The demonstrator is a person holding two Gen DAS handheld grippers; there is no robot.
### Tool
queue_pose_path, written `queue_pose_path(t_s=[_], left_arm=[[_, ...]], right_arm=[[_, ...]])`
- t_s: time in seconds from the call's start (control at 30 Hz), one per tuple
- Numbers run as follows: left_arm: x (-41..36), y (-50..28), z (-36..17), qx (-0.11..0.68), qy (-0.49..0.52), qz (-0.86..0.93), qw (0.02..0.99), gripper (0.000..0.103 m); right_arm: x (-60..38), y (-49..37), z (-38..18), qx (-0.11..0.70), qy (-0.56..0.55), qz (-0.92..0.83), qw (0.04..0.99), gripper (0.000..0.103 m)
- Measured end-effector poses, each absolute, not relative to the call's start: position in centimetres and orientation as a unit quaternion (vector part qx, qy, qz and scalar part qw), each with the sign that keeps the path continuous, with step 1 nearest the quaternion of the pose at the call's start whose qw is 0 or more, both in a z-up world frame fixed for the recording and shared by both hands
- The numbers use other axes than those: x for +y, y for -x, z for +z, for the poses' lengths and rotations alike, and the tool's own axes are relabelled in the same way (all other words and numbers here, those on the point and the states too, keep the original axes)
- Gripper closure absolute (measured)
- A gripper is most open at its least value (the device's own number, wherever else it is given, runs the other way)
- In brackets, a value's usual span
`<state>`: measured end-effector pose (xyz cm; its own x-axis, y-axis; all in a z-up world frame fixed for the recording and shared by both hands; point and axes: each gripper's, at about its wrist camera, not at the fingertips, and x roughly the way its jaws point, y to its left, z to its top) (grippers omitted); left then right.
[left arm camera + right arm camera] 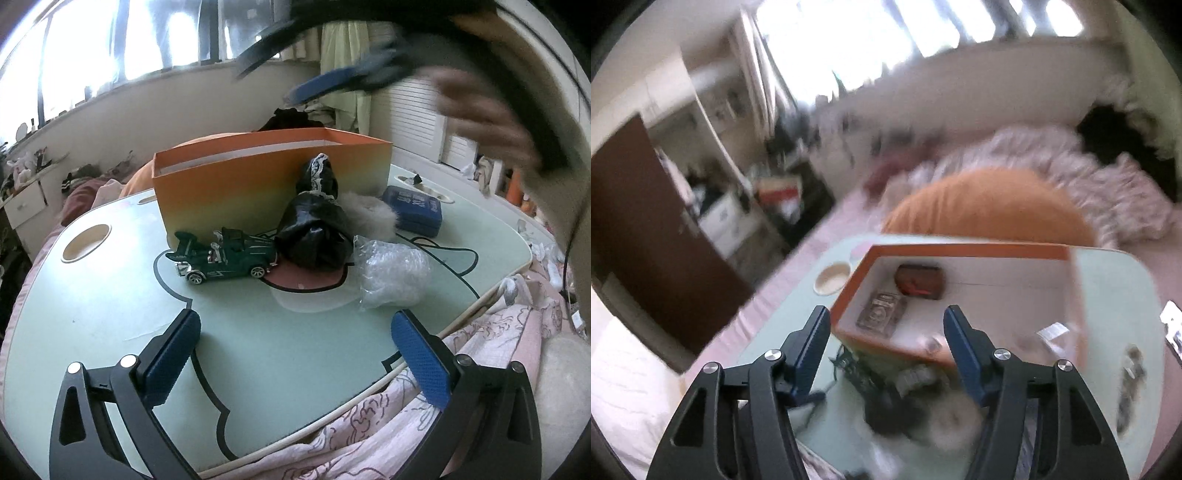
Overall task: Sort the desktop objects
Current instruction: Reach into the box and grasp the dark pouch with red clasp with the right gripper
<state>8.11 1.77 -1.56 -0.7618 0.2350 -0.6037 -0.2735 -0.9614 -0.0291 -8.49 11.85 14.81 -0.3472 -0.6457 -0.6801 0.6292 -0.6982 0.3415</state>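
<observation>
We hold both grippers wide and empty, left gripper (pixel 295 354) low facing the toy car (pixel 221 258), right gripper (pixel 886 354) above the orange box (pixel 960 295), likely between drops.

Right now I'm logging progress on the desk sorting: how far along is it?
Partly done. The orange box already holds a dark red item and a flat dark card-like piece. Nothing is in hand: left gripper and right gripper are both open. The toy car, black pouch, bubble wrap and blue case remain outside.
</observation>
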Motion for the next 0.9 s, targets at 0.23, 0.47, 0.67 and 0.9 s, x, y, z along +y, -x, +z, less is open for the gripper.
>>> queue_pose_path(t_s=[0.23, 0.47, 0.67, 0.9], left_arm=[[1.6, -8.2, -1.7, 0.03, 0.314, 0.939, 0.139, 0.0], [1.7, -8.0, -1.6, 0.029, 0.314, 0.939, 0.139, 0.0], [1.7, -8.0, -1.6, 0.03, 0.314, 0.939, 0.14, 0.0], [1.7, -8.0, -1.6, 0.03, 0.314, 0.939, 0.14, 0.0]], right_arm=[[1.5, 16.1, 8.9, 0.02, -0.539, -0.789, 0.295, 0.039], [0.5, 20.4, 4.7, -0.007, -0.592, -0.768, 0.246, 0.041], [1.2, 20.5, 5.2, -0.026, -0.564, -0.785, 0.253, 0.095], [2.7, 20.7, 5.6, -0.061, -0.58, -0.765, 0.274, 0.045]])
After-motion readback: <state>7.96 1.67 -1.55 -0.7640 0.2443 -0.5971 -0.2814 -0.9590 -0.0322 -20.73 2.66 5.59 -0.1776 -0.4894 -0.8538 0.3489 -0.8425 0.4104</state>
